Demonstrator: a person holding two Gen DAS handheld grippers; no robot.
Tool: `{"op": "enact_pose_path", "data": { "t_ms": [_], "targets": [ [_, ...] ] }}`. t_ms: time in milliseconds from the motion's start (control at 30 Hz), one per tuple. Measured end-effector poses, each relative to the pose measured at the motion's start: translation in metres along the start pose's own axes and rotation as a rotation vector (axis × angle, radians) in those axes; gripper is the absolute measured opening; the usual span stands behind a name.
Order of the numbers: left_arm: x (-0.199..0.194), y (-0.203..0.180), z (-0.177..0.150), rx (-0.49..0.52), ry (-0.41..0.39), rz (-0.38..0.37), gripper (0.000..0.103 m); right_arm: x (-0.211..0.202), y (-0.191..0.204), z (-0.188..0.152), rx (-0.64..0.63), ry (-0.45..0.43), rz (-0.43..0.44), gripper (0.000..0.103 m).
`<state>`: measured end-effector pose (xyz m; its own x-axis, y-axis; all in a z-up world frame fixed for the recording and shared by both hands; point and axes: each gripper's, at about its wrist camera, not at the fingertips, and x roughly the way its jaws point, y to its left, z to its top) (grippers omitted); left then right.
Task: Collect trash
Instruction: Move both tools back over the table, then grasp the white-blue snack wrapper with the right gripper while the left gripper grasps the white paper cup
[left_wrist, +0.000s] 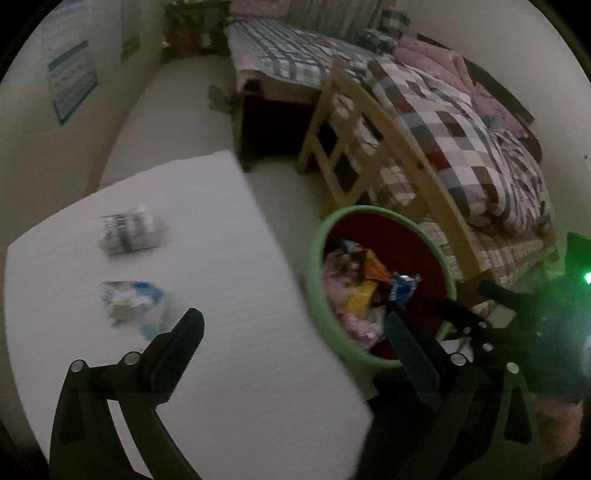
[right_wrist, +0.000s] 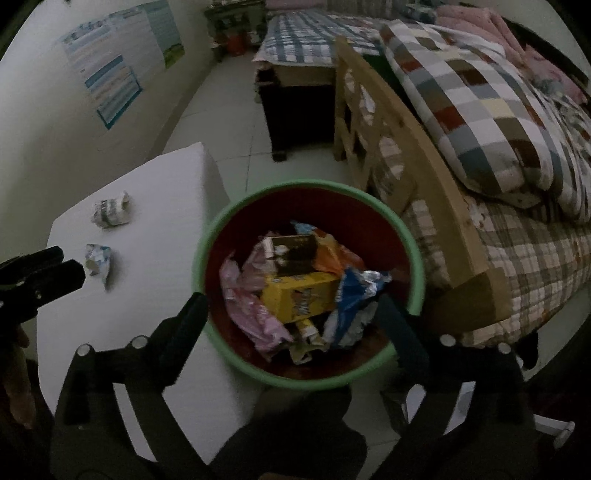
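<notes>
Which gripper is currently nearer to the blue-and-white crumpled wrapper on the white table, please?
Left. The left gripper hangs open beside the blue-and-white wrapper over the white table; the right gripper is open over the green bin.

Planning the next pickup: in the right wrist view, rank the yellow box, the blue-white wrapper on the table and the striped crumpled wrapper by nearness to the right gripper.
1. Yellow box: in the green bin, between the open fingers.
2. Blue-white wrapper: on the white table, left.
3. Striped crumpled wrapper: farther back on the table.
</notes>
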<state>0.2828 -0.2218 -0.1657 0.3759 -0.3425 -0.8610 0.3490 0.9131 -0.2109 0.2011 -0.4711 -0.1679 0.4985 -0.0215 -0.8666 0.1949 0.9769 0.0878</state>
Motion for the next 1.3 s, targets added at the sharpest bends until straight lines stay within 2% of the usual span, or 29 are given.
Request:
{"op": "enact_pose_path", "data": {
  "t_ms": [133,267,400,567,700,800,933,1100,1300],
  "targets": [
    [-0.013,0.035,-0.014,-0.053,0.008,0.022,0.095,-0.001,0.030,-0.002,-0.046,0.000,0.014,0.094],
    [-0.027,0.080,-0.030,-0.137,0.014,0.011,0.095,0.000,0.065,-0.002,-0.095,0.003,0.033,0.094],
    [-0.041,0.118,-0.046,-0.187,-0.008,0.064,0.095,0.002,0.097,-0.002,-0.143,0.002,0.055,0.094],
    [-0.051,0.153,-0.064,-0.187,0.003,0.135,0.095,0.011,0.141,-0.004,-0.203,0.015,0.078,0.094],
    [-0.060,0.183,-0.078,-0.227,0.036,0.125,0.095,0.022,0.176,-0.005,-0.245,0.029,0.100,0.094],
    [-0.068,0.205,-0.087,-0.249,0.027,0.138,0.095,0.032,0.203,-0.008,-0.279,0.042,0.117,0.094],
    [-0.069,0.224,-0.092,-0.263,0.041,0.182,0.095,0.047,0.231,-0.013,-0.319,0.063,0.128,0.094],
    [-0.068,0.247,-0.093,-0.319,0.014,0.152,0.095,0.069,0.255,-0.009,-0.349,0.083,0.132,0.094],
    [-0.054,0.263,-0.091,-0.339,0.033,0.141,0.095,0.104,0.273,0.002,-0.349,0.121,0.141,0.094]
  ]
}}
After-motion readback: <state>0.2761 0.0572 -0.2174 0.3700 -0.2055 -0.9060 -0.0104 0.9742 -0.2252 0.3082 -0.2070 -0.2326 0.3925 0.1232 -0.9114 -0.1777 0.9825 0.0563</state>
